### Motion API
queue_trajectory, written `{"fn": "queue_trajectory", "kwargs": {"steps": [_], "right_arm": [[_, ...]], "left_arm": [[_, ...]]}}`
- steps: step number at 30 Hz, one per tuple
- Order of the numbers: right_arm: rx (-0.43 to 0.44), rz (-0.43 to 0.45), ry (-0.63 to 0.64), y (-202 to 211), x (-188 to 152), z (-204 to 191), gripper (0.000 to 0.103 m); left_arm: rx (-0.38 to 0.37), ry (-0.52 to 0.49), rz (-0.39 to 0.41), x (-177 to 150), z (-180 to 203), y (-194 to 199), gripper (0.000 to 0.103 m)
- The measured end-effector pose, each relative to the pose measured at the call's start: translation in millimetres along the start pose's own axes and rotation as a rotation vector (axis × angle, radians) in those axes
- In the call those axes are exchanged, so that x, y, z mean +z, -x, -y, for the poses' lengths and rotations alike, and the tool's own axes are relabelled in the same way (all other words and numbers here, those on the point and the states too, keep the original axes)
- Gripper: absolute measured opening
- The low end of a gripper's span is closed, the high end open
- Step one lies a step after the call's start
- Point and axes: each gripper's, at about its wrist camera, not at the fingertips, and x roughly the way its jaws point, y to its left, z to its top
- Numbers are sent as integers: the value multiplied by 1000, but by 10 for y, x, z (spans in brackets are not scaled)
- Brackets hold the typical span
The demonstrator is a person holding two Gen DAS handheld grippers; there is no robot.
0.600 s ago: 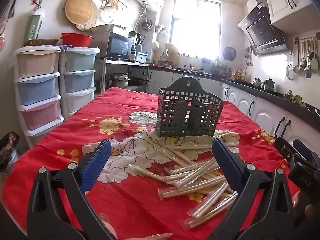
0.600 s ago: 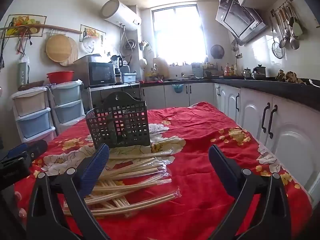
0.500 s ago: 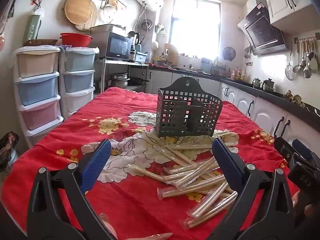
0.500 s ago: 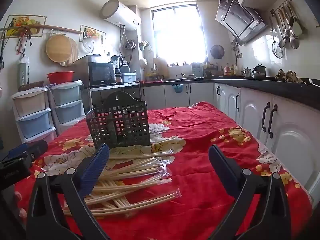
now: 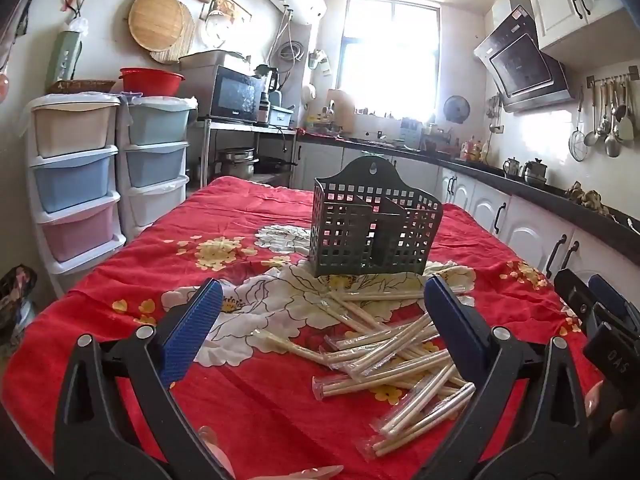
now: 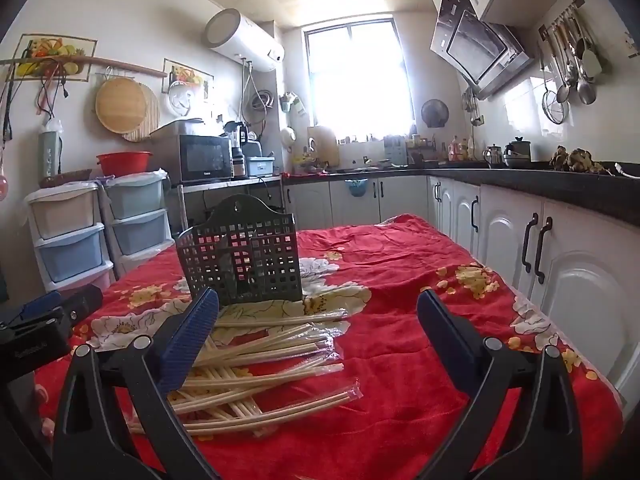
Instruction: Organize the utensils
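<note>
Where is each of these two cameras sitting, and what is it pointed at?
Left wrist: rides the left tool, looking along its open fingers at the basket and wrapped chopsticks; fingertips show at bottom, the right tool at the right edge.
Right wrist: rides the right tool, facing the table's right side; left tool at the left edge.
Both share basket, chopsticks, red cloth and window.

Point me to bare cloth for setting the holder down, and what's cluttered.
Free: red cloth right of the wrapped chopsticks, toward the white cabinets; also left of the pile, toward the drawer towers. Crowded: directly in front of the holder.
</note>
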Motion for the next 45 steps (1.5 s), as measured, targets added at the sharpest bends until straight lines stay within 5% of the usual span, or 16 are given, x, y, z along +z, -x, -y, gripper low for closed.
{"fn": "queue_trajectory", "kwargs": {"steps": [45], "right_arm": [[29,13,27,53,29,-71,97]], "left_arm": [[-2,25,-36,27,24,-53,93]]}}
